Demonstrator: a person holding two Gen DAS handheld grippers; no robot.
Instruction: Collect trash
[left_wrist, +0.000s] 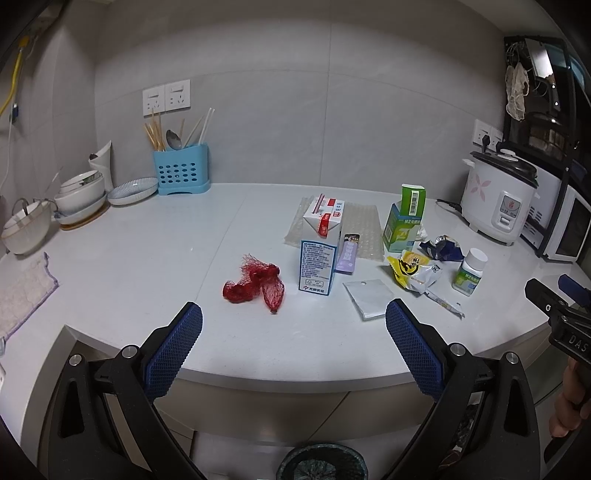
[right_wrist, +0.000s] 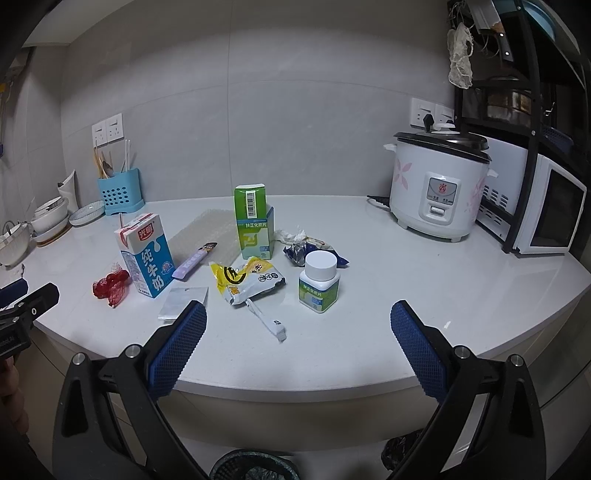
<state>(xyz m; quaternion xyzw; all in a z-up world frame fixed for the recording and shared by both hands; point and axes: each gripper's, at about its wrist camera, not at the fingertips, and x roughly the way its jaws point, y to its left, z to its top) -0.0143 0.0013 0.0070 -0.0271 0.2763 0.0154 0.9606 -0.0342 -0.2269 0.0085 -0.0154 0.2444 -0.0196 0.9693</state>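
A: What's the room like?

B: A kitchen corner: pale grey tiled wall and a wide white stone countertop (right_wrist: 406, 266) with a curved front edge. At three o'clock a white microwave (right_wrist: 554, 214) sits under a black rack, and beside it a round white rice cooker with pink flowers (right_wrist: 439, 188).

A: And to the left?

B: At ten o'clock, a blue perforated plastic cutlery holder (left_wrist: 181, 170), with stacked white ceramic bowls (left_wrist: 79, 194) near it.

A: Where's the trash?

B: Spread over the middle of the counter. A blue-and-white milk carton (right_wrist: 146, 254) stands upright; a sheet of clear bubble wrap (left_wrist: 360, 229) lies behind it. At one o'clock from the carton stands an open green-and-blue cardboard medicine box (right_wrist: 255, 225). A crumpled yellow-and-white snack wrapper (right_wrist: 247, 280) lies between them, a white-capped plastic pill bottle (right_wrist: 319, 282) just beside it at three o'clock. A bunched red plastic mesh net (left_wrist: 255, 284) lies at nine o'clock of the carton.

A: And the bin?

B: A dark round wastebasket (left_wrist: 321, 463) sits on the floor below the counter edge.

A: The grippers?

B: The left gripper (left_wrist: 293, 341) and right gripper (right_wrist: 299, 341) both hang before the counter edge, blue textured pads spread wide, holding nothing.
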